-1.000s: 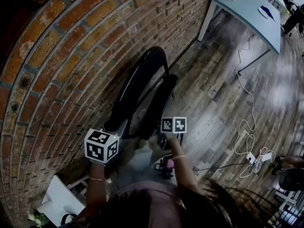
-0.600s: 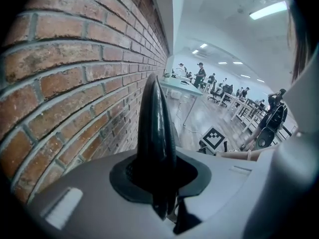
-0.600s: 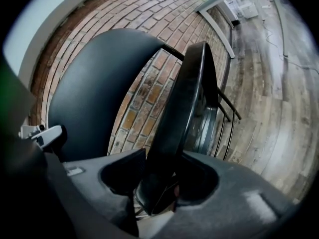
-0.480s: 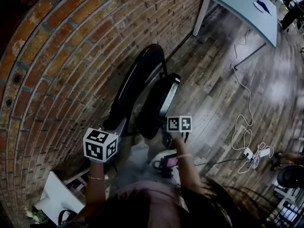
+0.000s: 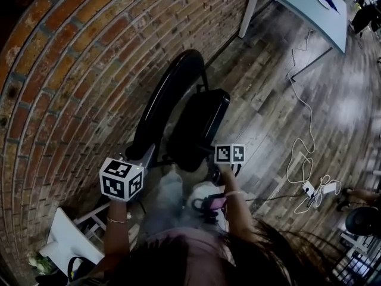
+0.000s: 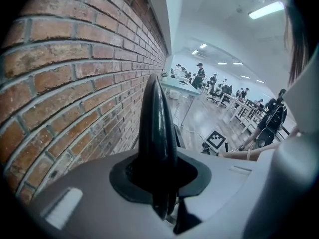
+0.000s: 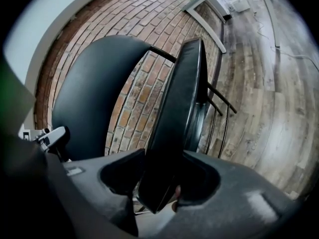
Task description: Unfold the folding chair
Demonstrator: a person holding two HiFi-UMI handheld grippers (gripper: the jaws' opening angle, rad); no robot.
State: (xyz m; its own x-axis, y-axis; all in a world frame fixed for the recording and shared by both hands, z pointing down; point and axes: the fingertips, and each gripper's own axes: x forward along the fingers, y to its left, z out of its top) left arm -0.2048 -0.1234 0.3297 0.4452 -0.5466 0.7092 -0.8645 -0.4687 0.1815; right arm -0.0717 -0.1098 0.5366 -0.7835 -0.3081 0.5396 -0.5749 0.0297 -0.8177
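The folding chair (image 5: 178, 109) stands beside the brick wall (image 5: 71, 70). In the head view its legs are lost in shadow and the tools' tips are hard to make out. The left gripper view shows the left tool (image 6: 162, 203) clamped narrowly on the backrest (image 6: 157, 128) rim. The right gripper view shows the right tool (image 7: 159, 193) gripping the seat (image 7: 179, 103) edge, its jaws having just been opening; the seat is tilted off the backrest, on the side away from the wall.

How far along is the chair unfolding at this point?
Done: the seat stands partly away from the backrest, with a gap between them. In hand: the left gripper clamps the backrest edge; the right gripper has the seat edge between its jaws, which have just been opening. Left: bring the steeply tilted seat down level.
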